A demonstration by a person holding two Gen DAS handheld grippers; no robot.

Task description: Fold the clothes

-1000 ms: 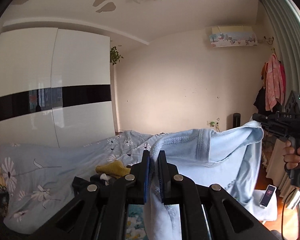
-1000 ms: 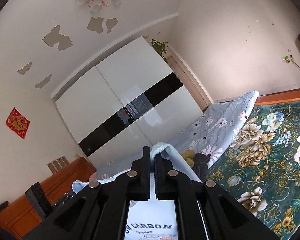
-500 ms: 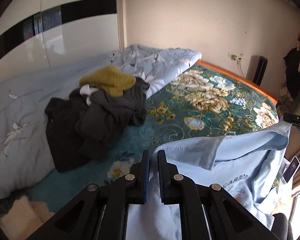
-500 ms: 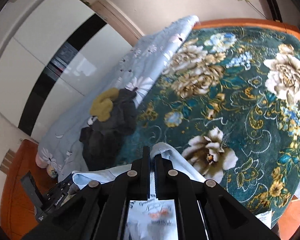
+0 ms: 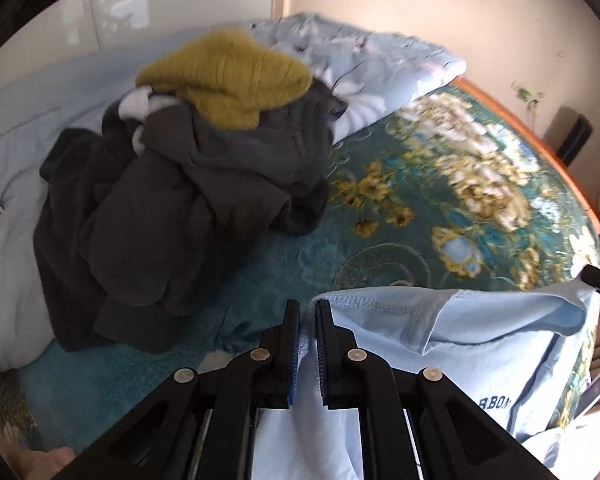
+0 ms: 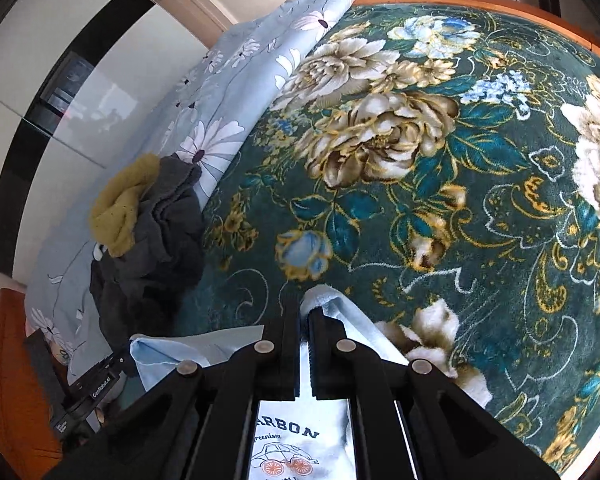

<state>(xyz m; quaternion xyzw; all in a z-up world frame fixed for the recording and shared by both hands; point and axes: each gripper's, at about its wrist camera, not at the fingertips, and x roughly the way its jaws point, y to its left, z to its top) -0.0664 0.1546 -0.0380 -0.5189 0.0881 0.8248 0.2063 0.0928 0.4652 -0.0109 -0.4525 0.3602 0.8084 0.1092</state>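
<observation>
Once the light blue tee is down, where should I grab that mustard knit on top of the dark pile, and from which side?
Take the mustard knit by its bunched upper hump, coming from the open green blanket side. It sits topmost on the dark clothes, so a high pinch should lift it alone; lower down it drapes into the grey folds. Both the left gripper and right gripper are shut on the light blue tee.

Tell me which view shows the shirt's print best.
Right wrist: the print on the light blue shirt shows the word ARBON and a car drawing. Left wrist shows only "BBON" letters at the edge.
</observation>
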